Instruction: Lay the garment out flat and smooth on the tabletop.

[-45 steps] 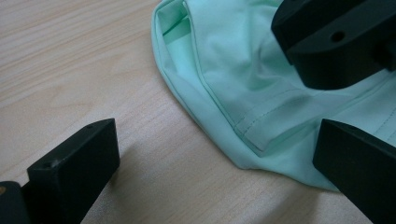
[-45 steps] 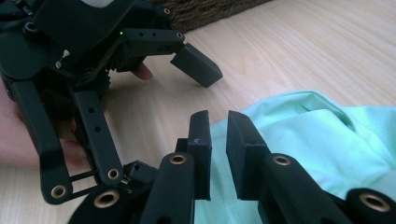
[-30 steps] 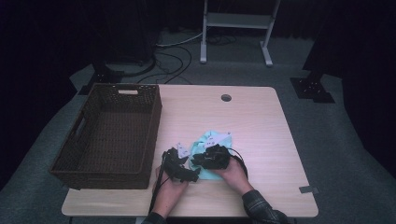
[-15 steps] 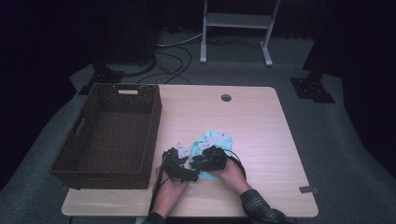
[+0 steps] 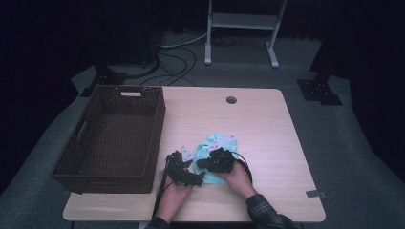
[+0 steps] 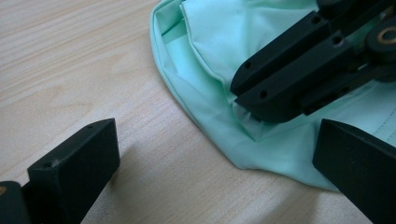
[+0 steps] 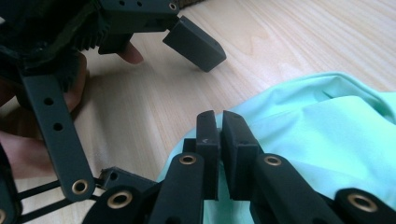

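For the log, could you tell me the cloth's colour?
The cloth is mint green, clearest in the left gripper view.

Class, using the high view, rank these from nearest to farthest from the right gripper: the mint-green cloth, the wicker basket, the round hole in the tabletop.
1. mint-green cloth: directly under the right gripper.
2. wicker basket: to its left.
3. round hole: beyond it, near the table's far edge.

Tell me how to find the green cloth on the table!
Look at the wooden table and find the big brown basket on its left side. Just right of the basket, near the front edge where the hands are, lies the cloth. It is the one soft, crumpled, mint-green thing there.
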Demonstrator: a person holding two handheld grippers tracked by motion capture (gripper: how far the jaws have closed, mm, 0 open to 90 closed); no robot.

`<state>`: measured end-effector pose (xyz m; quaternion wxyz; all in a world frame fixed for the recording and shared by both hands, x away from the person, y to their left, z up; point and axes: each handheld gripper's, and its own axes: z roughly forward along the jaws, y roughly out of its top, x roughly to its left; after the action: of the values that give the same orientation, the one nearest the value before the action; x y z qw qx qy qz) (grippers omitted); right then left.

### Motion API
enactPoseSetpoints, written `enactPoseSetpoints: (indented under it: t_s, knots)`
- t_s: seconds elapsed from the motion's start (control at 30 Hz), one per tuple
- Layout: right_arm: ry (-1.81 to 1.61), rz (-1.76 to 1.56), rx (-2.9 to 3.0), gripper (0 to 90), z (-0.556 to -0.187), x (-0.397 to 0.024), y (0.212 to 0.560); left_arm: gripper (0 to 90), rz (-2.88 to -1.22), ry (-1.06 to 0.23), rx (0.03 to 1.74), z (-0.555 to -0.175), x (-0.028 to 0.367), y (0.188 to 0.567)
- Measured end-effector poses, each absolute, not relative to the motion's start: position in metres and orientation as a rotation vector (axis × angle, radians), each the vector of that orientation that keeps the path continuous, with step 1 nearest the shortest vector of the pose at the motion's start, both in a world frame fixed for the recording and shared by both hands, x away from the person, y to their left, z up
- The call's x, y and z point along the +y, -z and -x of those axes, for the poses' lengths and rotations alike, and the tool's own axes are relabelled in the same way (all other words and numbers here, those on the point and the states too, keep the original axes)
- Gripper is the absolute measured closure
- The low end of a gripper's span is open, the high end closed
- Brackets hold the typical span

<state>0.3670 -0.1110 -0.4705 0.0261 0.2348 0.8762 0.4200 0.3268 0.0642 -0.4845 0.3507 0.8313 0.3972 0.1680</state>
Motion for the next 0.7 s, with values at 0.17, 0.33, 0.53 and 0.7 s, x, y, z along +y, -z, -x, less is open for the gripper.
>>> enactPoseSetpoints:
  t_s: [0.17,0.33,0.53,0.7]
  knots:
    - [-1.303,-0.733,2.689,86.4,-0.367,-0.116,0.464,0.0,-2.153,-0.438,1.027,-0.327,0.064,0.485]
    - [-1.324,-0.733,2.654,86.4,-0.367,-0.122,0.456,0.0,-2.154,-0.437,1.027,-0.327,0.064,0.485]
    - [-1.342,-0.743,2.622,86.4,-0.364,-0.134,0.449,0.0,-2.149,-0.438,1.027,-0.327,0.064,0.485]
    - [-1.367,-0.758,2.59,86.4,-0.363,-0.145,0.443,0.0,-2.149,-0.439,1.027,-0.327,0.064,0.485]
